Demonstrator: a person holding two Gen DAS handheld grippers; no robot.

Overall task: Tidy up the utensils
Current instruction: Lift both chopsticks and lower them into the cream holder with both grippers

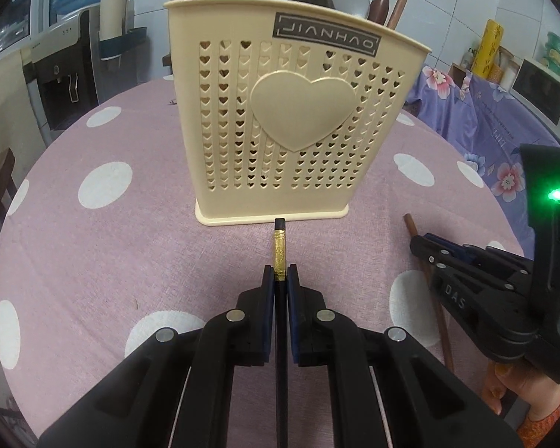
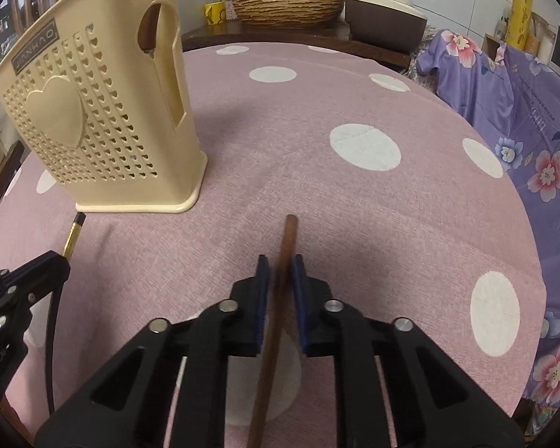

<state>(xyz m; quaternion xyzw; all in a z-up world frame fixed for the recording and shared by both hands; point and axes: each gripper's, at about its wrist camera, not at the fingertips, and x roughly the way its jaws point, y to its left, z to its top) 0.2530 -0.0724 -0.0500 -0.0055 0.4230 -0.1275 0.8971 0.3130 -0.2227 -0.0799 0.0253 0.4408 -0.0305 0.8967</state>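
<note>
Left wrist view: the left gripper (image 1: 280, 274) is clamped on a black chopstick (image 1: 279, 246) with a gold embossed band near its blunt end. The stick runs straight toward 12 o'clock between the blue pads, and its tip sits just short of the base of a cream plastic utensil holder (image 1: 242, 130). The holder stands upright on the counter (image 1: 112, 254), which is covered by a pink cloth with white dots. Its front is pierced with rows of small heart-shaped holes and carries one large raised heart. A dark label near the rim reads "JIANHAO", upside down. Wooden handles and spoon bowls rise above the holder's rim at 12 to 1 o'clock.

At 3 o'clock in this view the right gripper (image 1: 416, 244) shows a green light on its body and the letters "DAS" on its arm; a hand (image 1: 519, 388) grasps it from below at 4 o'clock.

Right wrist view: the right gripper (image 2: 280, 272) is closed on a brown wooden chopstick (image 2: 285, 250), which is slightly blurred and slants from 6 toward 12 o'clock, tilted off the gripper's axis. Both grippers point downward at the counter. The holder stands at 10 o'clock here, its side slot showing a wooden utensil inside.
</note>
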